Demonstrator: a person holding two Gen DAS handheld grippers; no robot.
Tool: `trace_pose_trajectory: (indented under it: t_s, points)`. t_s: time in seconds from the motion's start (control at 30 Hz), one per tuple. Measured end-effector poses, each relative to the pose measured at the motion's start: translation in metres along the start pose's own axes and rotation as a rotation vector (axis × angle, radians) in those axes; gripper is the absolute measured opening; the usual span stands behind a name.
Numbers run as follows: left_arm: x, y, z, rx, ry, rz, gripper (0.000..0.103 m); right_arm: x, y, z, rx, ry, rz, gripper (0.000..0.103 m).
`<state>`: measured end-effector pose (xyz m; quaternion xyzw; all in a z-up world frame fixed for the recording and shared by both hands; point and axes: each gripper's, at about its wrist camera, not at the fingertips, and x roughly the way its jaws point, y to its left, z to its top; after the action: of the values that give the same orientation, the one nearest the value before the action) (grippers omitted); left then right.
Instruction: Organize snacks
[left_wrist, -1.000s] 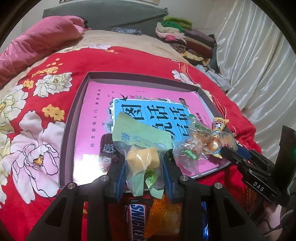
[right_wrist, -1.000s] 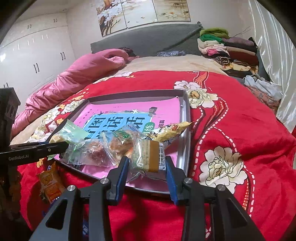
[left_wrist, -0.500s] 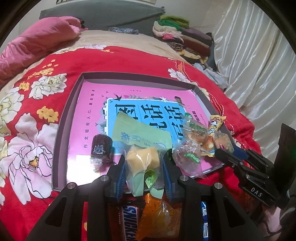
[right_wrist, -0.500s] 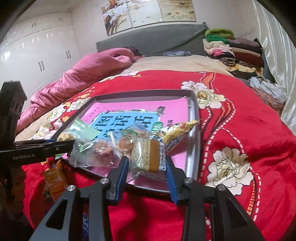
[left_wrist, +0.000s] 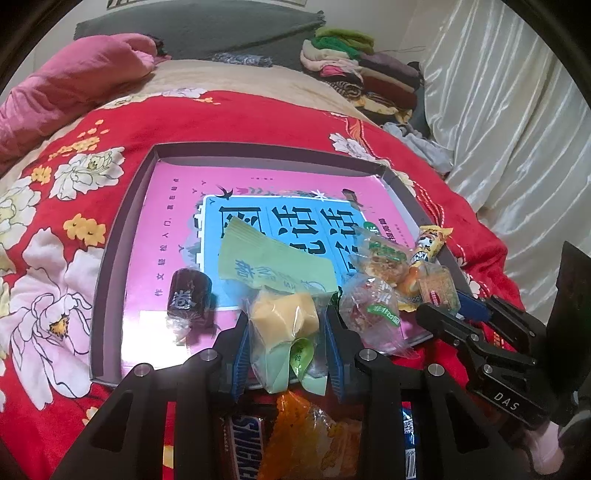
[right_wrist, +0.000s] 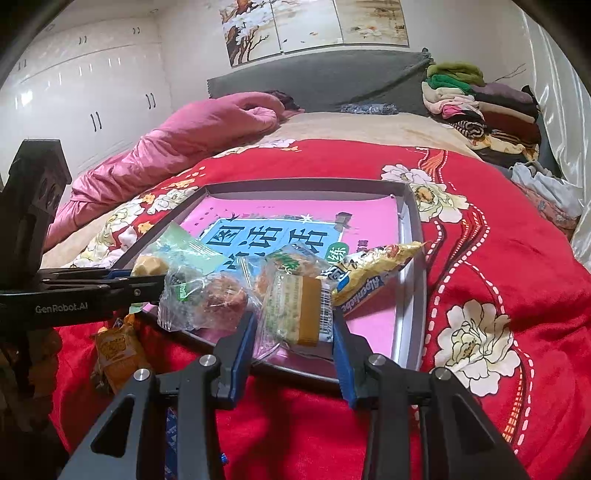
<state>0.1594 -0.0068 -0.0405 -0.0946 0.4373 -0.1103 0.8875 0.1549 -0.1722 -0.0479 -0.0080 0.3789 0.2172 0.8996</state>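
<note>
Red blanket with big flowers covers the bed (right_wrist: 498, 236), and the grey tray (right_wrist: 415, 280) sits flat on it so the snacks do not roll away. A pink book (left_wrist: 177, 229) lies in the tray like a floor.

My left gripper (left_wrist: 284, 347) is squeezed tight on a green packet with a yellow cake (left_wrist: 284, 314) inside. I hold it by its near end, at about 6 o'clock on the tray, so the long green flap rests on the book. I think I am setting it down there.

My right gripper (right_wrist: 293, 325) is closed on a clear packet with a brown biscuit bar (right_wrist: 295, 310), over the tray's near edge at about 5 o'clock. The grip is on the sides, so the packet stays flat.

Inside the tray, near the 5 o'clock corner, I see a clear packet with a round pastry (right_wrist: 210, 299), another pastry packet (left_wrist: 384, 258) behind it, and a yellow Alpenliebe stick (right_wrist: 373, 277) poking over the rim. A dark brown sweet (left_wrist: 188, 295) sits alone at about 7 o'clock.

Not in the tray yet: a Snickers bar (left_wrist: 242, 443) and an orange packet (left_wrist: 306, 435) on the blanket under my left gripper. I think they go in next.
</note>
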Motion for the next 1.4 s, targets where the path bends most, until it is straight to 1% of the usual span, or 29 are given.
trace_pose_trajectory:
  t_s: [0.23,0.37,0.6,0.67,0.8,0.87,0.97,1.13,1.2,1.27,1.4]
  points:
    - [0.001,-0.001,0.000,-0.002,0.000,-0.004,0.037,0.001,0.002,0.000,-0.013,-0.001,0.000,0.042]
    - [0.001,-0.002,0.000,-0.004,0.000,-0.003,0.038,0.000,0.001,0.000,-0.007,-0.003,-0.011,0.048]
    - [0.001,0.002,0.000,-0.013,0.002,0.000,0.041,-0.002,-0.004,0.000,0.008,-0.005,-0.023,0.049]
    - [0.000,0.004,0.000,-0.016,0.002,0.009,0.045,-0.002,-0.004,0.000,0.009,-0.004,-0.024,0.050]
    - [-0.001,0.010,0.000,-0.030,-0.002,0.018,0.048,-0.003,-0.004,0.001,0.011,-0.002,-0.026,0.053]
    - [-0.001,0.012,0.000,-0.036,-0.002,0.027,0.054,-0.003,-0.005,0.001,0.014,-0.003,-0.029,0.054]
    - [-0.002,0.016,0.000,-0.048,-0.002,0.025,0.055,-0.005,-0.006,0.001,0.018,-0.009,-0.034,0.055]
    - [-0.004,0.016,0.001,-0.042,-0.009,0.035,0.056,-0.009,-0.006,0.002,0.013,-0.026,-0.040,0.059]
    - [-0.005,0.017,0.001,-0.040,-0.011,0.041,0.057,-0.009,-0.006,0.003,0.013,-0.026,-0.043,0.059]
    - [-0.005,0.017,0.001,-0.040,-0.012,0.048,0.060,-0.009,-0.006,0.002,0.014,-0.024,-0.045,0.060]
    - [-0.006,0.020,0.002,-0.047,-0.016,0.057,0.063,-0.009,-0.006,0.002,0.009,-0.019,-0.052,0.060]
